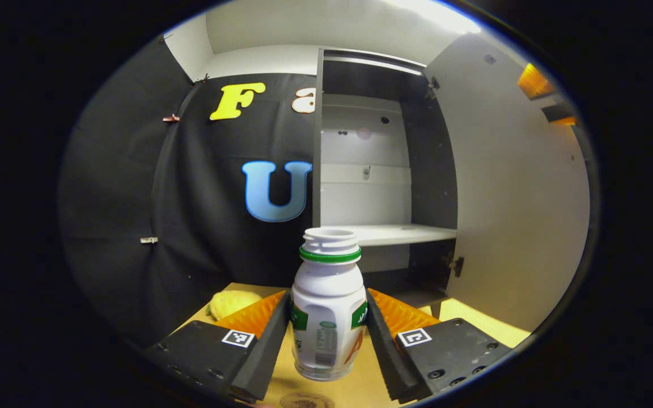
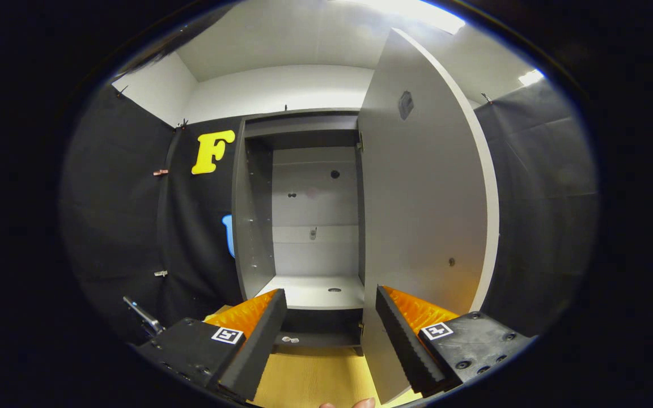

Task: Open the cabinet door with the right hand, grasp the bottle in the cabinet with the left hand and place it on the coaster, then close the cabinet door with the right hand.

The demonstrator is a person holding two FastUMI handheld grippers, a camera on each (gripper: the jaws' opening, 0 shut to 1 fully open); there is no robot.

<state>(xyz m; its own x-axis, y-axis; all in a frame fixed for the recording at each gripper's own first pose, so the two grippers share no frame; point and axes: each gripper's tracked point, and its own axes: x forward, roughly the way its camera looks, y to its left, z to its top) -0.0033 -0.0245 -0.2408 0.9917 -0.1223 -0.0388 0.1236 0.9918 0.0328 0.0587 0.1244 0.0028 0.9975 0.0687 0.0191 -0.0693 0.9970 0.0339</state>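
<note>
Left gripper [image 1: 328,334] is pinching the upright bottle [image 1: 328,309] above the table, coaster [image 1: 305,401] lying just below and nearer; right gripper [image 2: 326,334] is hovering spread beside the open cabinet door [image 2: 425,226]

Coaster [image 1: 306,400] cut by bottom edge

Yellow sponge [image 1: 234,303] on wooden table [image 1: 474,318]

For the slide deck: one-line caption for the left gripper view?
Left tongs grip the capless white bottle above the yellow table, cabinet door open, shelf bare.
</note>
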